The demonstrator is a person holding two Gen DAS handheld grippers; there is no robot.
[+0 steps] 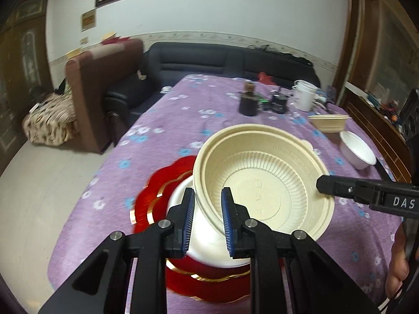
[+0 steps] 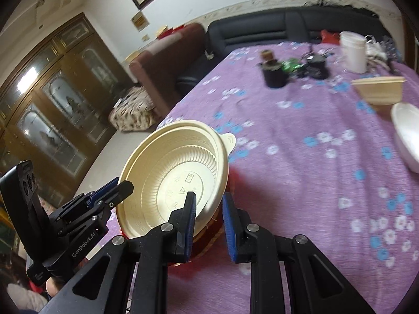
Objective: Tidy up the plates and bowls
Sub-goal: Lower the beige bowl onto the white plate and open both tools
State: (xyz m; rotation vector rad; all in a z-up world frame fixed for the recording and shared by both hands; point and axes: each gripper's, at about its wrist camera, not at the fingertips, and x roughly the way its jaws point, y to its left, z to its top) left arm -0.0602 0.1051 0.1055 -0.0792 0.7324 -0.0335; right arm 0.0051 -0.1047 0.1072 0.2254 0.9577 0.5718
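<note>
A cream ribbed plastic bowl [image 1: 264, 183] hangs tilted in the air, held by both grippers. My left gripper [image 1: 208, 192] is shut on its near-left rim, the wall pinched between the blue pads. My right gripper [image 1: 321, 183] comes in from the right and clamps the opposite rim. In the right wrist view the same bowl [image 2: 172, 178] sits between my right gripper [image 2: 209, 195], shut on its lower right edge, and the left gripper [image 2: 125, 186] on its left edge. Under it a white bowl [image 1: 207, 246] rests on a red plate with gold trim [image 1: 154, 196].
On the purple flowered tablecloth [image 2: 301, 183] to the right stand another cream bowl [image 1: 328, 123] and a white bowl [image 1: 357, 151]. Farther back are a dark jar [image 1: 247, 102], a white cup [image 1: 303, 95] and small clutter. A dark sofa [image 1: 199, 60] lies beyond the table.
</note>
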